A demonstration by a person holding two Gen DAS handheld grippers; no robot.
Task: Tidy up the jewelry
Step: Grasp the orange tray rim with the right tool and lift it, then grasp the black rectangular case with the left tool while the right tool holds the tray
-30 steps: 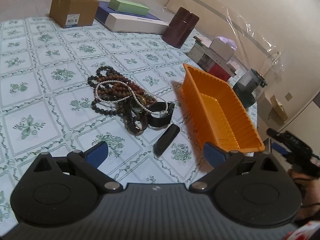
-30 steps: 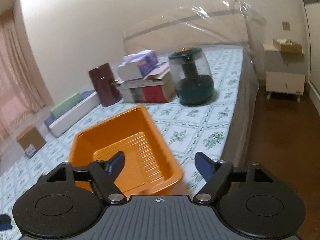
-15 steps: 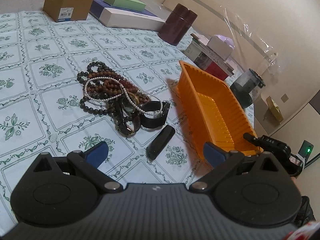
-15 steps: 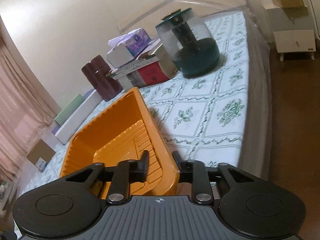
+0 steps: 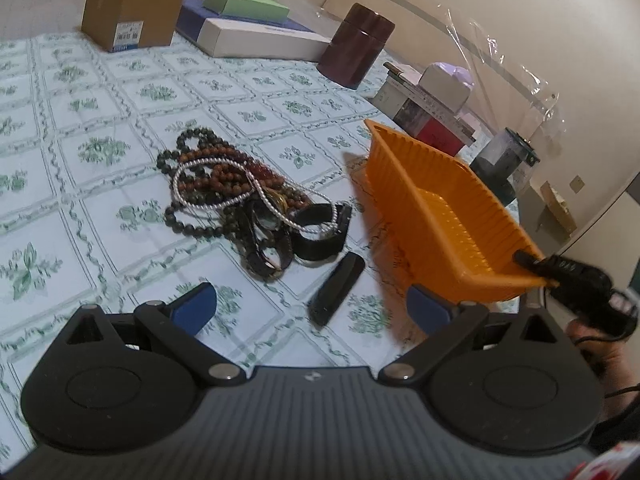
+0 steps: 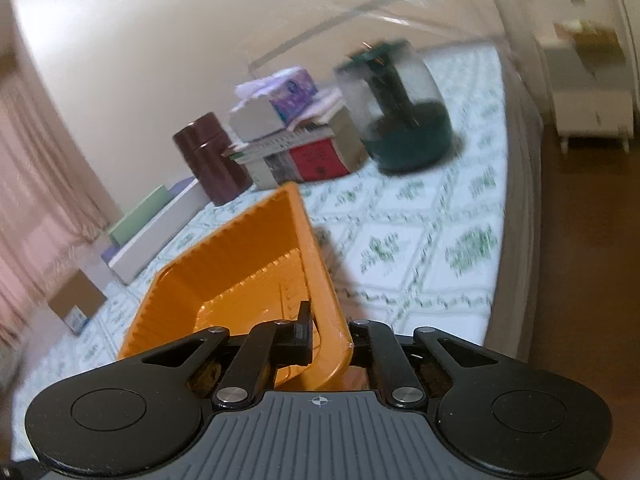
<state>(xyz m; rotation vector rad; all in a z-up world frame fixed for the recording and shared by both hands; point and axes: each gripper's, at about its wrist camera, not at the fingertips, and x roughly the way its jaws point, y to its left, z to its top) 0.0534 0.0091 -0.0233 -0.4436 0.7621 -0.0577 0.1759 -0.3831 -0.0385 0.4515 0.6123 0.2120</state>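
Observation:
A tangled pile of jewelry [image 5: 240, 192] lies on the patterned tablecloth: dark and brown bead strings, a pearl strand, watches and black bands. A black oblong piece [image 5: 336, 294] lies apart, nearer me. My left gripper [image 5: 312, 308] is open and empty, held above the cloth just short of the pile. An orange plastic tray [image 5: 440, 216] stands right of the pile, tilted, its near end lifted. My right gripper [image 6: 330, 332] is shut on the tray's near rim [image 6: 324, 300]; it also shows in the left wrist view [image 5: 536, 264].
Along the back stand a cardboard box [image 5: 132, 14], flat white and green boxes [image 5: 256, 26], a dark red canister [image 5: 358, 46], stacked books with a tissue box [image 5: 436, 108] and a dark glass jar [image 5: 506, 164]. The table edge [image 6: 516, 216] and wooden floor lie to the right.
My right gripper went from open over the tray's near end to shut on its rim, and the tray's near end has lifted and tilted. My left gripper drifted slightly and stayed open.

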